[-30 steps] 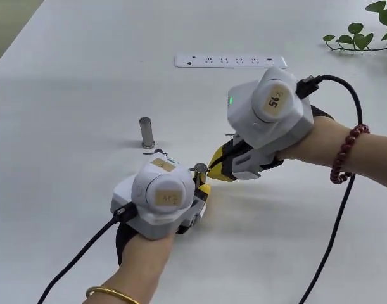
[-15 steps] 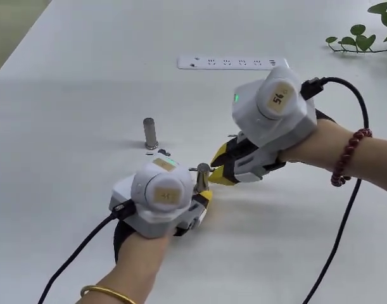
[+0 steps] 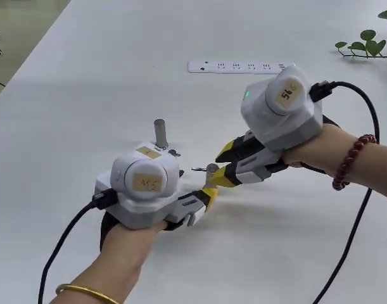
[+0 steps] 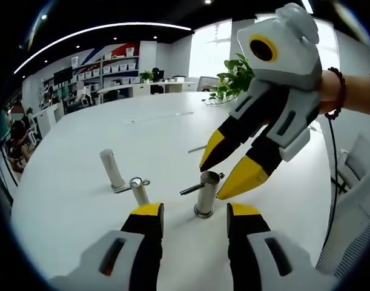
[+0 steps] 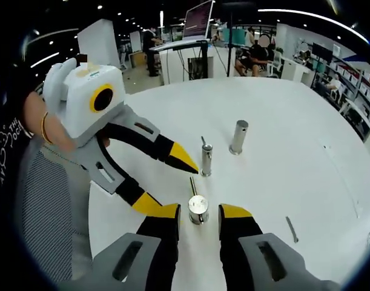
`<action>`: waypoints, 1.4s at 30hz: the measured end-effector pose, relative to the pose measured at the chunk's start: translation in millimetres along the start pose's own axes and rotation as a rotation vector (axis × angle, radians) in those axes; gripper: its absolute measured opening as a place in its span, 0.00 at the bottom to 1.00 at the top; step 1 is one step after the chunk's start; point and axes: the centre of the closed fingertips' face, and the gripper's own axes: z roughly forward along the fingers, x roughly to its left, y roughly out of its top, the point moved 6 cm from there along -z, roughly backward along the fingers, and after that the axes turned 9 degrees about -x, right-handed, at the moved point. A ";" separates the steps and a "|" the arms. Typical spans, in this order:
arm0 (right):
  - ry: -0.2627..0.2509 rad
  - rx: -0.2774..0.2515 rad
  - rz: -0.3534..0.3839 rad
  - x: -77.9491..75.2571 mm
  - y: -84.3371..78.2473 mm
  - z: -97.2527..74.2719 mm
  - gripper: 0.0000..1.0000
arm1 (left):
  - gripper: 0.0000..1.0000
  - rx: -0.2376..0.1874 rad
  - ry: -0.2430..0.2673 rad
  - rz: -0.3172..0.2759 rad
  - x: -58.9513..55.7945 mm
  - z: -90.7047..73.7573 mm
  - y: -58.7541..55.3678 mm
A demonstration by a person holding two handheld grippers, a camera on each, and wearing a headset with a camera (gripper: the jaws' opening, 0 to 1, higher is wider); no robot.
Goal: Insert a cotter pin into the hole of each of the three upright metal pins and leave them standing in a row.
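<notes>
Left gripper [image 4: 197, 210]: jaws spread, one either side of the foot of the nearest metal pin [image 4: 206, 194], gripping nothing. Right gripper [image 5: 198, 212]: jaws also spread, yellow tips flanking the top of the same pin from the opposite side, with a gap showing on each side in the right gripper view. The pin stood upright on the white table [image 3: 85, 95] between the two grippers, with a cotter pin [image 4: 192, 189] through the hole near its top and its end sticking out sideways. Just beyond it a second pin [image 4: 138, 191] stood upright, carrying a cotter pin at its top. A third pin [image 4: 112, 169] stood upright further along the same line. A loose cotter pin [image 5: 290, 229] lay well apart on the table. A power strip [image 3: 241, 66] lay at the far side and a plant [image 3: 364, 43] at the far right corner.
</notes>
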 end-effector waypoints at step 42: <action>-0.006 -0.005 0.042 0.6 -6.2 19.0 0.11 | 0.56 0.002 0.027 0.026 17.1 -45.3 9.7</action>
